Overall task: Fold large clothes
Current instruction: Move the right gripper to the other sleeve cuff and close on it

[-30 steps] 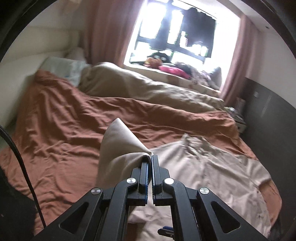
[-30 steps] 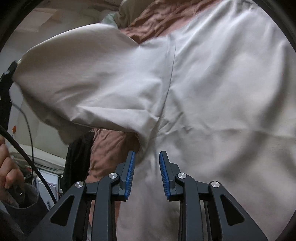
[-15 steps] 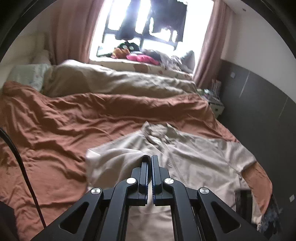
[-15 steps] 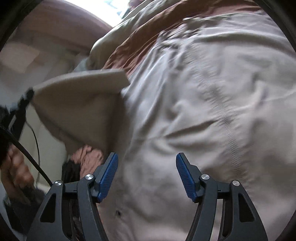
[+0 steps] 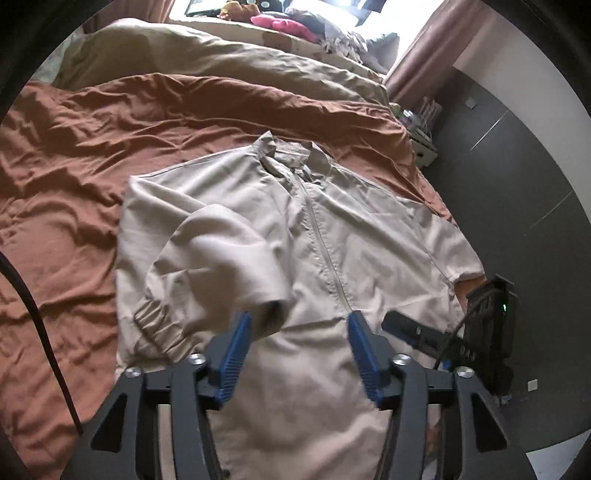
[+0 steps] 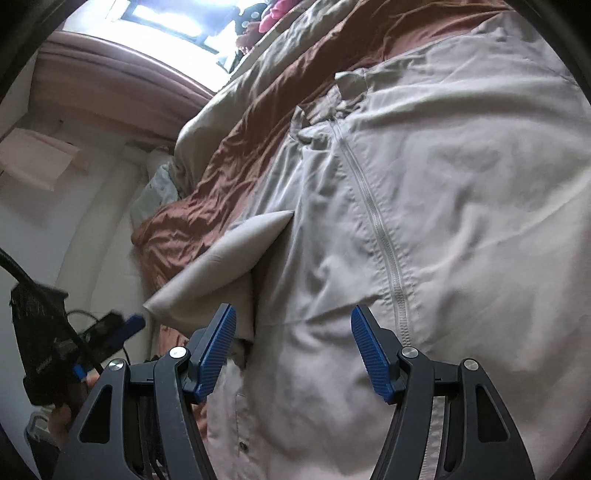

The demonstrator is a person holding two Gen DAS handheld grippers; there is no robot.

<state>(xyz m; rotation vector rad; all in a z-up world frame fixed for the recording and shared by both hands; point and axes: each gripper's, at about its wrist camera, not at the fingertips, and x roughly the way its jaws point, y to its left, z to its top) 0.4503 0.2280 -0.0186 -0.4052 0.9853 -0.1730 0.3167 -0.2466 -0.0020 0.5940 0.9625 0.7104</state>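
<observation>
A beige zip-up jacket [image 5: 332, 229] lies front-up on a rust-brown bedsheet [image 5: 74, 155], collar towards the far side. Its left sleeve [image 5: 218, 266] is folded in over the chest, the cuff just ahead of my left gripper [image 5: 297, 336], which is open and empty above the hem. In the right wrist view the jacket [image 6: 443, 221] fills the frame with its zipper [image 6: 380, 229] running up the middle. My right gripper [image 6: 291, 336] is open and empty just over the fabric. The folded sleeve [image 6: 221, 266] sticks out to its left. The right gripper also shows in the left wrist view [image 5: 413, 332].
A beige duvet [image 5: 207, 62] lies bunched across the far side of the bed. Clothes and toys sit on the window ledge [image 5: 280, 22]. A dark wall [image 5: 517, 177] and a small bedside shelf [image 5: 421, 129] stand right of the bed.
My left gripper swung the sleeve across the chest, then opened and let it drop. My right gripper opened wider and shifted towards the zipper.
</observation>
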